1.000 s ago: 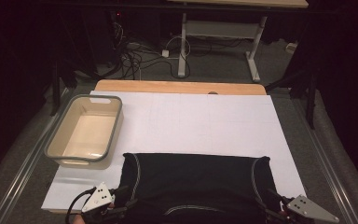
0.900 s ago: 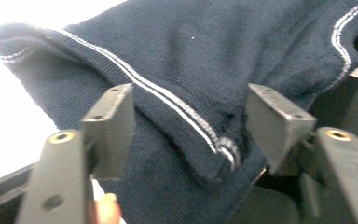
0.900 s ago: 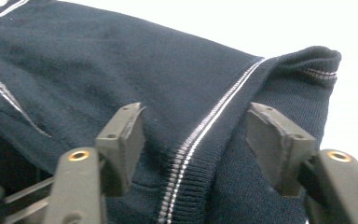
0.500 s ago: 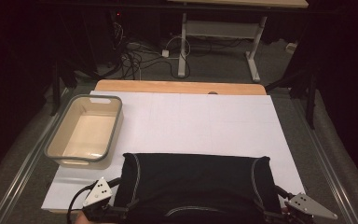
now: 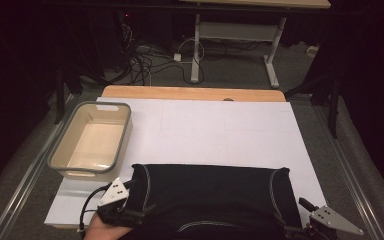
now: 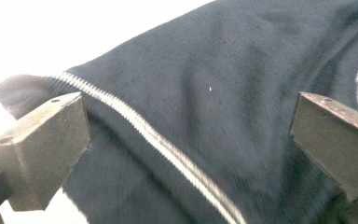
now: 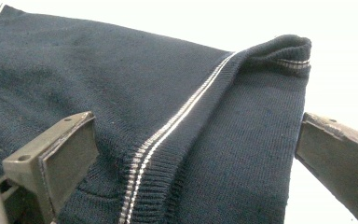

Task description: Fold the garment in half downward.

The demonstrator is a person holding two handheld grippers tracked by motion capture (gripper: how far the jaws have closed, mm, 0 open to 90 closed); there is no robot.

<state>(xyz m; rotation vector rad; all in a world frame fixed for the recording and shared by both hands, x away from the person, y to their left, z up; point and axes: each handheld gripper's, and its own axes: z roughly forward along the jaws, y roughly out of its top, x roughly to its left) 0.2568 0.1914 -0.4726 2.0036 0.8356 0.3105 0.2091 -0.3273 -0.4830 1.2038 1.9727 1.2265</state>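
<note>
A dark navy knit garment (image 5: 210,195) with thin white stripes lies flat at the near edge of the white sheet (image 5: 220,130). My left gripper (image 5: 130,187) sits at its near left corner, held by a hand. In the left gripper view the jaws (image 6: 191,140) stand wide apart, and the striped fabric (image 6: 214,70) lies between them untouched. My right gripper (image 5: 304,204) is at the near right corner. Its jaws (image 7: 198,154) also stand wide, either side of the ribbed striped hem (image 7: 121,79), with the pads off the cloth. Both grippers' jaws have just been opening.
A beige tub with a grey rim (image 5: 125,135) stands on the left of the sheet. The wooden tabletop (image 5: 190,93) shows along the far edge. Beyond it are floor cables (image 5: 140,60) and white desk legs (image 5: 196,50). Metal rails run along both sides of the table.
My left gripper has moved forward and a little right, up against the garment's left corner. The right gripper has stayed put, and the garment lies as before.
</note>
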